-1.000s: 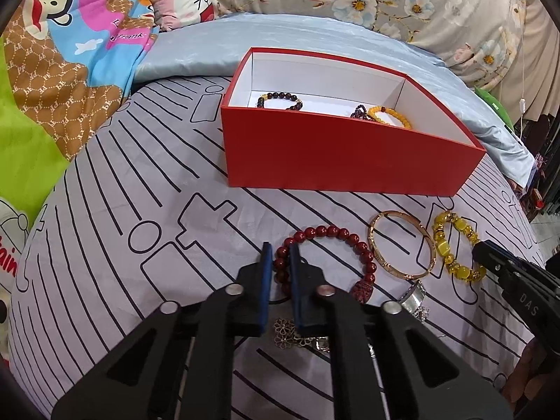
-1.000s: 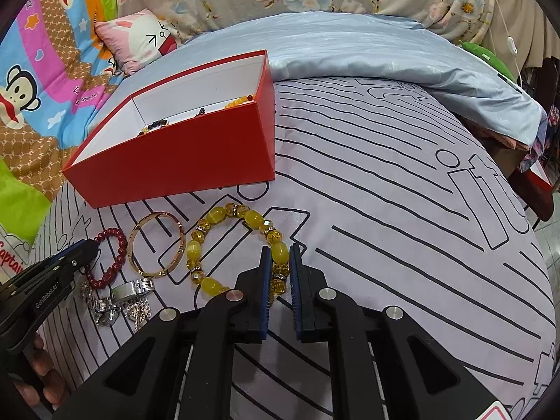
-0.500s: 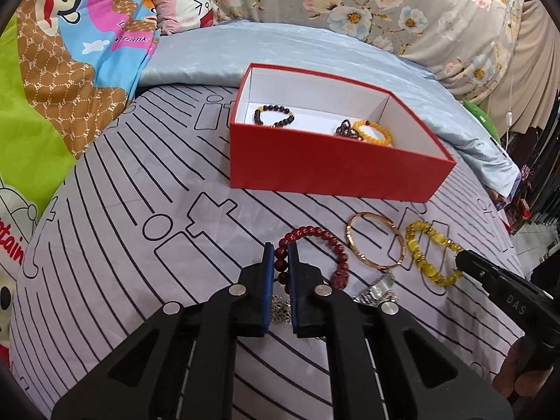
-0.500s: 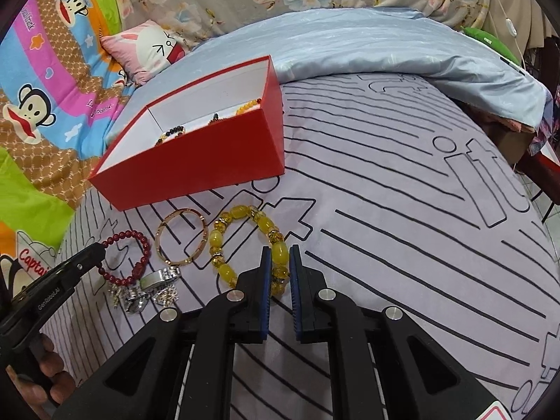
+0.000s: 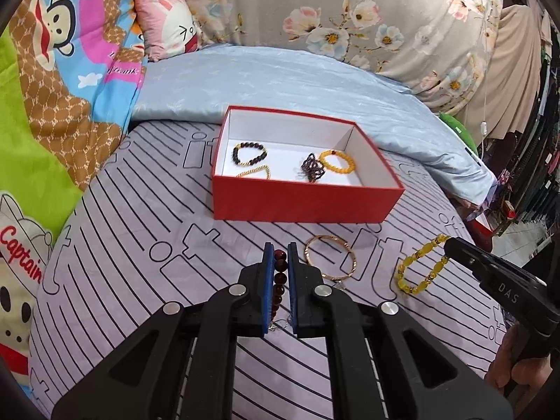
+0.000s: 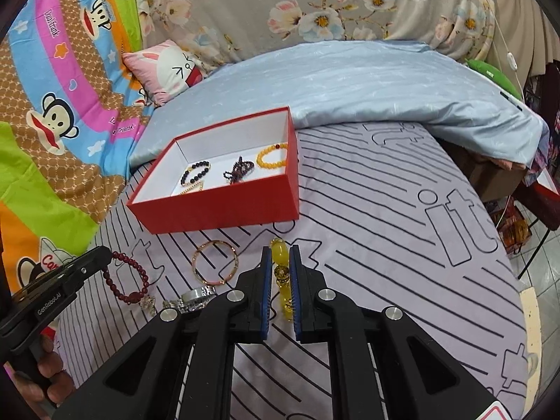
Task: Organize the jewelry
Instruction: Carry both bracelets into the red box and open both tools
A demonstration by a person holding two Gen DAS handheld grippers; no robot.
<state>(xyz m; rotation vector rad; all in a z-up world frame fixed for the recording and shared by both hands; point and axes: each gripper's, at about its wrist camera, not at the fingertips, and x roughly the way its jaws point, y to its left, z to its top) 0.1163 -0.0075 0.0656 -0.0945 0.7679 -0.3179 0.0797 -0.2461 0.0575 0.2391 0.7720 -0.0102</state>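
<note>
My left gripper (image 5: 280, 249) is shut on a dark red bead bracelet (image 5: 279, 274), which hangs in a loop (image 6: 122, 280) above the striped bed cover. My right gripper (image 6: 280, 250) is shut on a yellow bead bracelet (image 6: 280, 258); from the left wrist view it dangles (image 5: 418, 274) below the fingertips. Both grippers hover in front of an open red box (image 5: 308, 204) with a white inside. In the box lie a dark bead bracelet (image 5: 249, 154), a gold chain, a purple bracelet (image 5: 312, 168) and an orange bracelet (image 5: 337, 162).
A gold bangle (image 6: 215, 262) lies on the cover between the two grippers, with a silver watch and charms (image 6: 194, 295) nearer to me. A pale blue quilt (image 6: 367, 84) and a pink pillow (image 6: 168, 70) lie behind the box. The bed edge drops off at right.
Both grippers have risen and pulled back, lifting the red bracelet and the yellow bracelet off the cover. The box now shows more of its inside.
</note>
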